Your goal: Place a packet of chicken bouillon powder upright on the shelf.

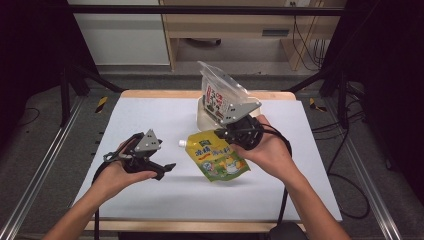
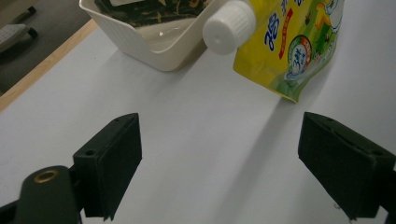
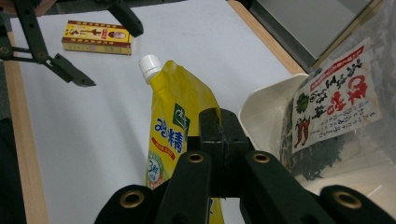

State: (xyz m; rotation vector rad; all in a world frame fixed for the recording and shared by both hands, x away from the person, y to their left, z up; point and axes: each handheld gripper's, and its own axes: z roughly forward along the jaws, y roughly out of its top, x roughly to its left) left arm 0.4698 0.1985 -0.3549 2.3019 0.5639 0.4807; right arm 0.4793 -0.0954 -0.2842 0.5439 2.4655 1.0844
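White sheeting covers the wood-edged table (image 1: 150, 120), which stands inside a dark metal frame with a pale cabinet and grey floor across the upper part of the high view. Centre frame in that view lies a yellow and green spouted pouch (image 1: 218, 159) with a white screw cap (image 1: 182, 143) pointing to the upper left; blue Chinese characters run down its face, and the figure "3" in a round badge can be read in the left gripper view (image 2: 299, 53). Directly above it in frame stands a cream plastic basket (image 1: 204, 119) holding a clear bag of dark dried contents (image 1: 220, 95) that rises well above the rim; its white label carries red and black Chinese characters and a chilli drawing, clearest at the right of the right gripper view (image 3: 334, 105). The right gripper (image 1: 221, 134) sits at the pouch's upper edge; in its own view the jaws are pressed together on the yellow pouch. The left gripper (image 1: 167, 169), lower left of centre, rests clear of the pouch with jaws spread wide, nothing between them. A small yellow rectangular carton with a red band (image 3: 97, 37), its print too small to read, lies at the upper left of the right gripper view, behind the left gripper there.
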